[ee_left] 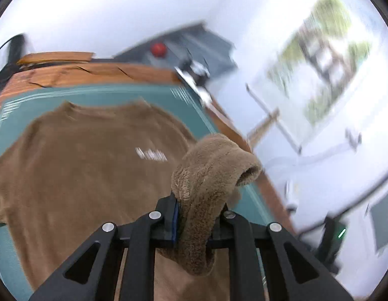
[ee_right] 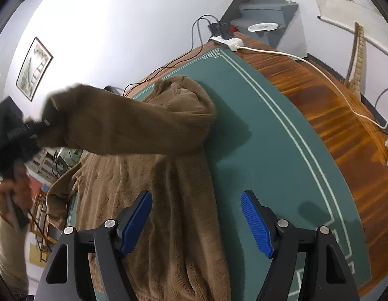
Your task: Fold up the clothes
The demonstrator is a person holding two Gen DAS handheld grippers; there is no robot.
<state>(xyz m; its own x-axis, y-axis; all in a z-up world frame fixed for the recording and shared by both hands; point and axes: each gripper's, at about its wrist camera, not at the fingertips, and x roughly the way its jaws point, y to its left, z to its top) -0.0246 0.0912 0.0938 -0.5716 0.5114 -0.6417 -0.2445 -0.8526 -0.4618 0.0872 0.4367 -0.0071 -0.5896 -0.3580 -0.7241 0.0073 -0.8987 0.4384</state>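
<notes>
A brown fleece sweater [ee_left: 81, 170] lies spread on a green mat [ee_left: 118, 92], a small white logo on its chest. My left gripper [ee_left: 199, 208] is shut on the cuff of one sleeve [ee_left: 211, 170], which bulges up between the fingers. In the right wrist view that sleeve [ee_right: 123, 125] stretches in the air to the left, up to the left gripper [ee_right: 31, 128]. My right gripper [ee_right: 196, 215] is open above the sweater's side edge [ee_right: 194, 225], blue pads [ee_right: 256, 225] apart and touching nothing.
The green mat [ee_right: 269, 150] covers a wooden table [ee_right: 331, 115]. A white power strip [ee_right: 230, 40] with black plugs and a white cable [ee_right: 306, 62] sits at the table's far corner. A person's hand [ee_right: 16, 190] holds the left gripper. Grey stairs [ee_right: 264, 7] rise behind.
</notes>
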